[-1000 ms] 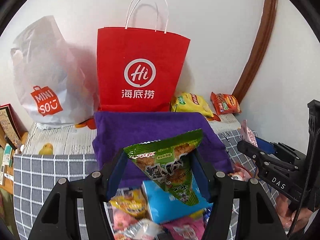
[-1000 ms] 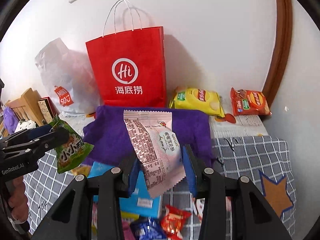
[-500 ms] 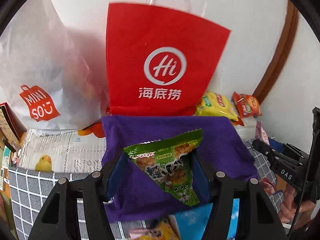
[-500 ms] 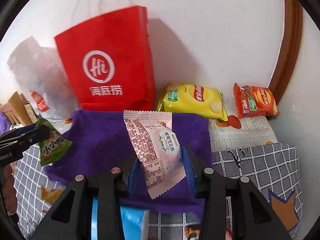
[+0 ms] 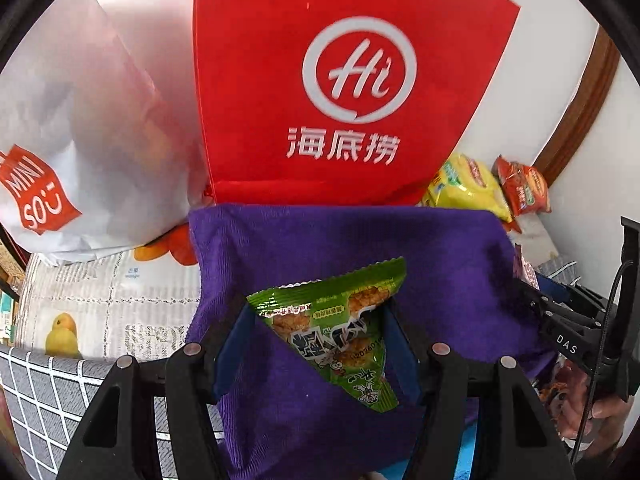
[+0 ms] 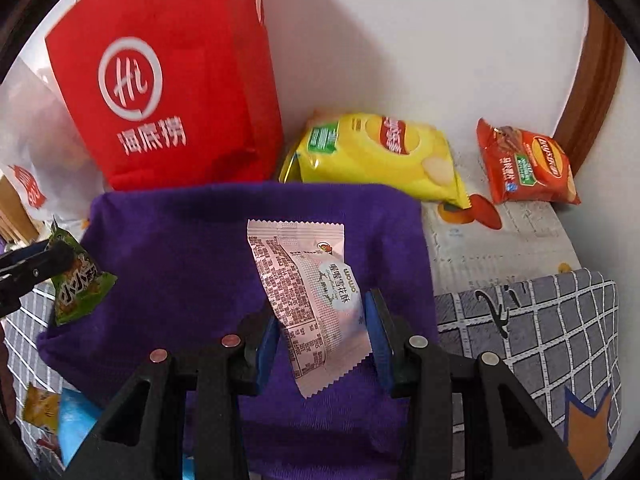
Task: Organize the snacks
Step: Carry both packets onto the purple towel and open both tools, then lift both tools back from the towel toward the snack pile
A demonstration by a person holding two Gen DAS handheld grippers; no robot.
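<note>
My left gripper (image 5: 316, 344) is shut on a green triangular snack packet (image 5: 336, 328), held over the left part of a purple cloth (image 5: 340, 240). That same green packet (image 6: 78, 286) shows at the left edge of the right wrist view, above the purple cloth (image 6: 200, 240). My right gripper (image 6: 320, 340) is shut on a pale pink snack packet (image 6: 308, 292) with printed text, over the middle of the cloth. The right gripper (image 5: 560, 320) also appears at the right edge of the left wrist view.
A red paper bag (image 5: 340, 80) stands against the wall behind the cloth, a white plastic bag (image 5: 80, 140) to its left. A yellow chip bag (image 6: 376, 156) and an orange-red snack bag (image 6: 524, 168) lie at the back right. Grey checked tablecloth (image 6: 540, 320) lies right; loose snacks (image 6: 44, 408) lower left.
Both grippers have moved forward and down towards the purple cloth and red bag, each still holding its packet. The loose snack pile has slid out of view below.
</note>
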